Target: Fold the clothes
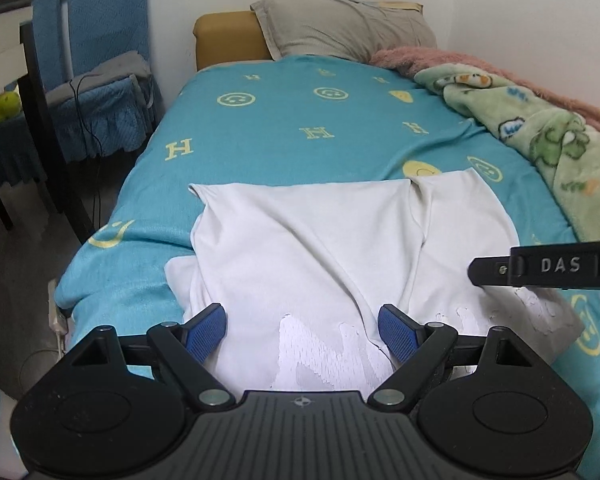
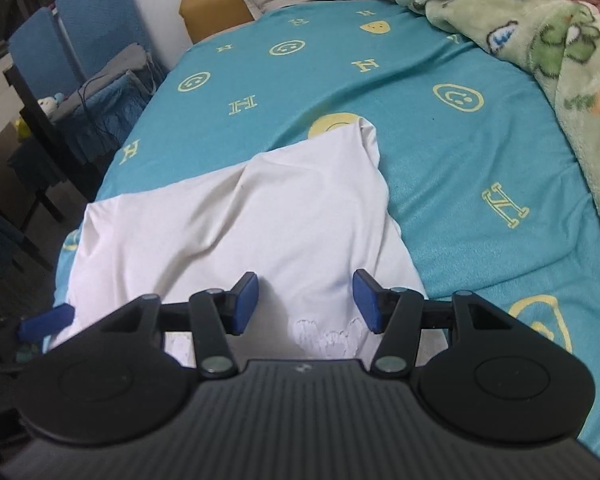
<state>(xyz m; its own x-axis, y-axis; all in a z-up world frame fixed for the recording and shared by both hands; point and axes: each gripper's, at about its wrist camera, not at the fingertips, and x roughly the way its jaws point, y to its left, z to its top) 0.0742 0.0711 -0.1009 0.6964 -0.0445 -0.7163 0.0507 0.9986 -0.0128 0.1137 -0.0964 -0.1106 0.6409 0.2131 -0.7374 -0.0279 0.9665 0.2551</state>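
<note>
A white shirt [image 1: 300, 248] lies partly folded on the near end of the bed [image 1: 284, 128], its teal sheet printed with yellow smileys and H letters. The left gripper [image 1: 302, 330] hovers over the shirt's near edge, its 2 blue pads spread apart and holding nothing. The right gripper [image 2: 306, 300] is also spread apart above the shirt's right part, empty, near a raised white print. A green blanket [image 1: 540, 132] is bunched along the right side, a grey pillow [image 1: 340, 26] sits at the far end, and blue-covered chairs [image 1: 100, 40] stand to the left.
</note>
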